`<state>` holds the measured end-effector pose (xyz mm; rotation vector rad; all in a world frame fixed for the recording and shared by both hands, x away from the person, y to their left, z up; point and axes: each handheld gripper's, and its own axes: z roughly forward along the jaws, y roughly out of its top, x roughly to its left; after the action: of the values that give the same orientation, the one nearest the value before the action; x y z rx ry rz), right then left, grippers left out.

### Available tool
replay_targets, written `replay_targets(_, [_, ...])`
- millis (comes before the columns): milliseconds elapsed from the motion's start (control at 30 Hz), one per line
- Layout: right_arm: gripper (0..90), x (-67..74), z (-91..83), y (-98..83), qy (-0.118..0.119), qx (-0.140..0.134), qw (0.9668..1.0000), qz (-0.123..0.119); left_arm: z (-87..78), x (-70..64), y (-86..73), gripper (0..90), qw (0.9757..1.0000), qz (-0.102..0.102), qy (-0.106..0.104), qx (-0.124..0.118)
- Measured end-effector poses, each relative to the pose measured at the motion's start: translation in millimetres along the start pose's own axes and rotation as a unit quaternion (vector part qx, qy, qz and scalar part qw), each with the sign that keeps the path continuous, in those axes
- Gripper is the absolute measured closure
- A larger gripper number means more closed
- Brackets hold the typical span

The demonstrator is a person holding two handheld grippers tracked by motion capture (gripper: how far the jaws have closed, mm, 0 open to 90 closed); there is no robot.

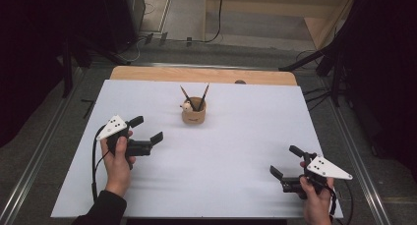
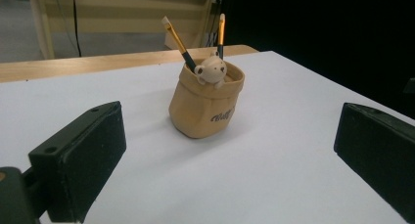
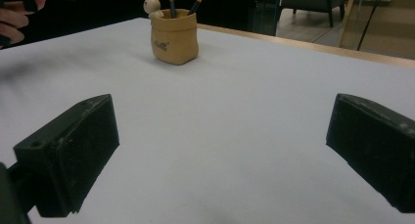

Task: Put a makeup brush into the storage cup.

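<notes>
A tan pen pot shaped like a small sack stands upright at the middle back of the white table. A little bear figure clings to its rim and two pencils lean out of it. In the left gripper view the pot is a short way ahead, between the wide-apart jaws. My left gripper is open at the pot's left, holding nothing. My right gripper is open near the front right corner, far from the pot.
A strip of bare wood runs along the table's far edge. Dark stands and cables crowd the floor on both sides. A person's fingers show at the upper left of the right gripper view.
</notes>
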<state>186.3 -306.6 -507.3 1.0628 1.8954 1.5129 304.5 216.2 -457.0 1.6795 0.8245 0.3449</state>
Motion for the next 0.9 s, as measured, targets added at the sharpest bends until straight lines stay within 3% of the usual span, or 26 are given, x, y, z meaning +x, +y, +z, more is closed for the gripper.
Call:
replay_targets(433, [0.0,0.6,0.5,0.0,0.0,0.002,1.0,-0.001,-16.5,-0.3,-8.9,0.0,1.0,0.005,0.003,0.005])
replay_targets(900, [0.0,0.9,0.6,0.6,-0.002,0.0,1.0,-0.004,-41.5,0.5,-20.1,0.0,0.9999,-0.004,0.015,-0.003])
